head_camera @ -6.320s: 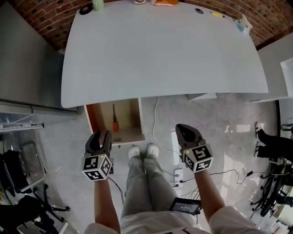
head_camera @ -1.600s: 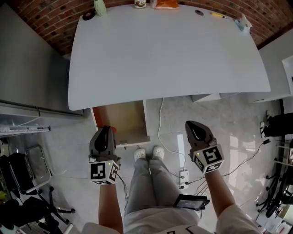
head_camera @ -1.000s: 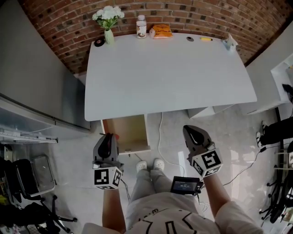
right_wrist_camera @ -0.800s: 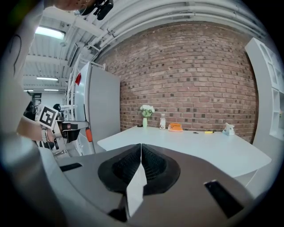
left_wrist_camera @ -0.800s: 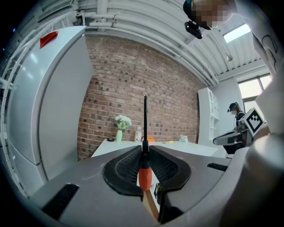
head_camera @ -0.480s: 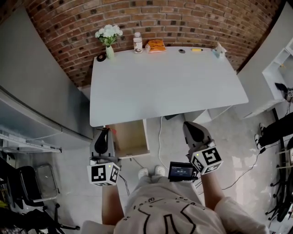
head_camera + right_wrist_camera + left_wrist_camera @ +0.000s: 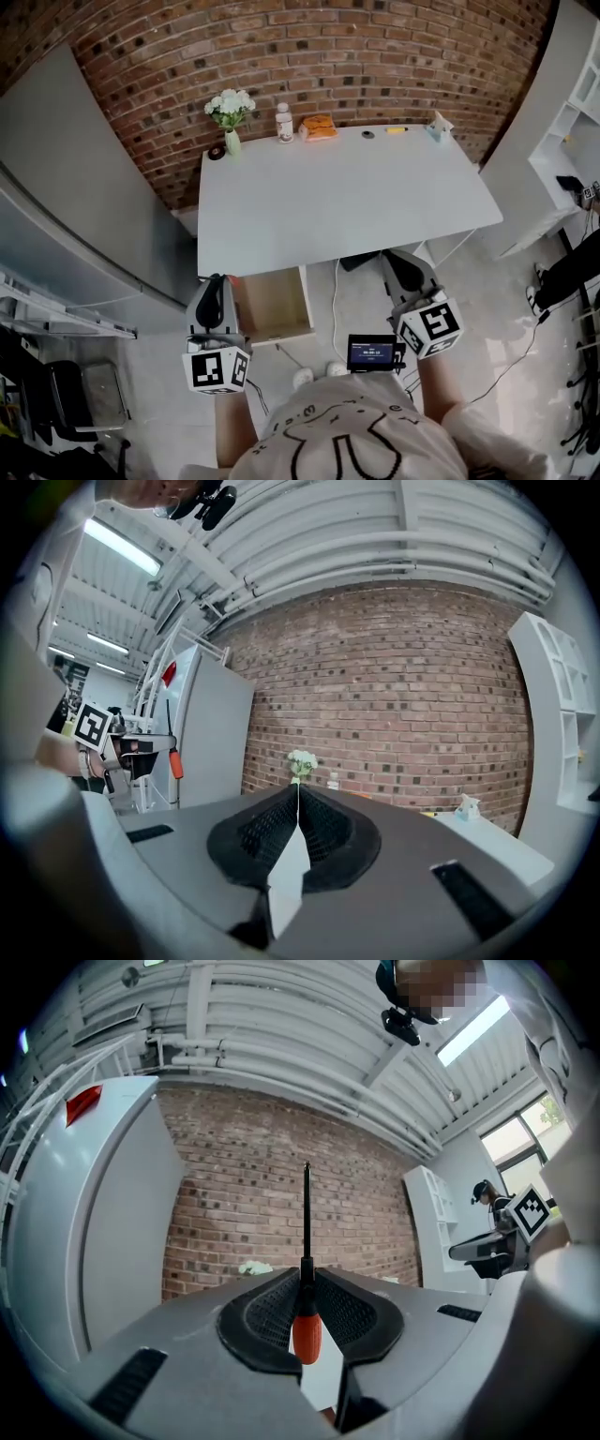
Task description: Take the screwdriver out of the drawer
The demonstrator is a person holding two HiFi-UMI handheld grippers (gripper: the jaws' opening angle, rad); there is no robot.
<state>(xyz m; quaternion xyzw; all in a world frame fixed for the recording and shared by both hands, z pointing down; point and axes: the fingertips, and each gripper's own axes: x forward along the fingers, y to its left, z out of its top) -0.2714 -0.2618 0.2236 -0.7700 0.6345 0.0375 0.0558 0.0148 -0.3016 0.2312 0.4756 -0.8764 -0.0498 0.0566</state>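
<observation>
The left gripper (image 7: 216, 287) is clamped on the screwdriver (image 7: 306, 1330). Its two ribbed pads (image 7: 267, 1312) press on the top of the orange handle where the metal shaft begins. The shaft stands straight up beyond the fingertips and the bulk of the handle hangs below them. In the head view the open drawer (image 7: 274, 306) lies just to the right of those fingers and lower down. Its wooden floor shows no tool, so the extraction itself appears done and the step in hand is judged to be the carry clear. The grip is narrow and sits near one end of the handle; hold the pressure constant and the wrist level, since any roll would swing the long shaft. Keep the tip well off the edge of the white table (image 7: 347, 202) ahead of the fingertips. The right gripper (image 7: 297, 797) is closed on nothing, pads meeting, well apart from the left — it should be kept clear of the shaft.
</observation>
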